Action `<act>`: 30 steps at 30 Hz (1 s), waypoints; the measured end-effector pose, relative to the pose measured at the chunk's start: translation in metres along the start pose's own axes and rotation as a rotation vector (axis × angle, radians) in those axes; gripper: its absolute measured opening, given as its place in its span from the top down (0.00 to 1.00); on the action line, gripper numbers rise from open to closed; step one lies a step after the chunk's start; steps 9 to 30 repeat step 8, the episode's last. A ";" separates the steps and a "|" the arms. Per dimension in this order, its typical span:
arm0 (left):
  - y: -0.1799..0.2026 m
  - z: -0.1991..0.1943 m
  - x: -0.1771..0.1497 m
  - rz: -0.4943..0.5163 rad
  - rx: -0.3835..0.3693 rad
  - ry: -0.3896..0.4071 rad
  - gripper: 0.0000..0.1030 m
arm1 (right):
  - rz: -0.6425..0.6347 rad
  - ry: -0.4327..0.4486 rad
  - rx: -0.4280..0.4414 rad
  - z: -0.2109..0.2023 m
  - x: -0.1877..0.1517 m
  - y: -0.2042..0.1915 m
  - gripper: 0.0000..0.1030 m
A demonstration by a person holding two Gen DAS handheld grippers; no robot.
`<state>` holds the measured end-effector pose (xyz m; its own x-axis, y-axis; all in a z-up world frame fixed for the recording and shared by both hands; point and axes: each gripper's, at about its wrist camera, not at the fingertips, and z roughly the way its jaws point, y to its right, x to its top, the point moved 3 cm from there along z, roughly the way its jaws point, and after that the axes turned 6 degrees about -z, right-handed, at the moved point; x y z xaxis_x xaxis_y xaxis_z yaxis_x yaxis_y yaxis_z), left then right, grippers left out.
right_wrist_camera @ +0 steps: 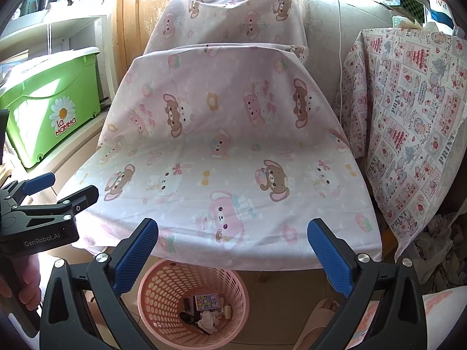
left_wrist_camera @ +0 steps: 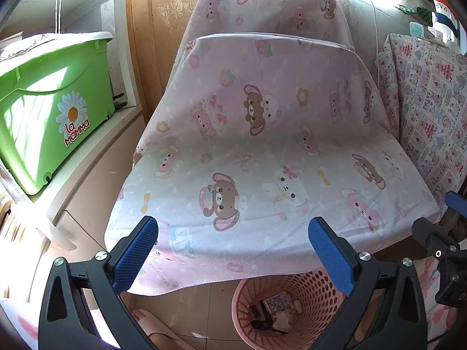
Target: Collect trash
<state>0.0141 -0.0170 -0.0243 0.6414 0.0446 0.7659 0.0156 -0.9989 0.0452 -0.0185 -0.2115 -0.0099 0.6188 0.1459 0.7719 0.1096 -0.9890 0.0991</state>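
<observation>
Both the left hand-held gripper (left_wrist_camera: 233, 250) and the right hand-held gripper (right_wrist_camera: 233, 250) are wide open and empty, while the light, soft trash (right_wrist_camera: 208, 310), probably easy to pinch at its crumpled tissue, lies inside the pink perforated plastic basket (right_wrist_camera: 157, 288) on the floor.

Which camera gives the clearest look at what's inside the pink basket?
The right wrist view: the pink basket sits between the fingers, its rim and contents fully visible. In the left wrist view the basket is partly hidden behind the left gripper's finger.

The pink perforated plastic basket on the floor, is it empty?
No, the pink perforated plastic basket already holds several items, among them a small colourful printed box and a crumpled white tissue.
</observation>
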 end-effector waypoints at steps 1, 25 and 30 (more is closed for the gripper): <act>0.000 0.000 0.000 0.001 0.000 -0.001 0.01 | 0.000 0.000 0.000 0.000 0.000 0.000 0.00; -0.001 0.002 -0.001 -0.003 0.001 -0.012 0.01 | 0.002 -0.003 0.003 0.000 0.000 0.000 0.00; -0.001 0.002 -0.001 -0.003 0.001 -0.012 0.01 | 0.002 -0.003 0.003 0.000 0.000 0.000 0.00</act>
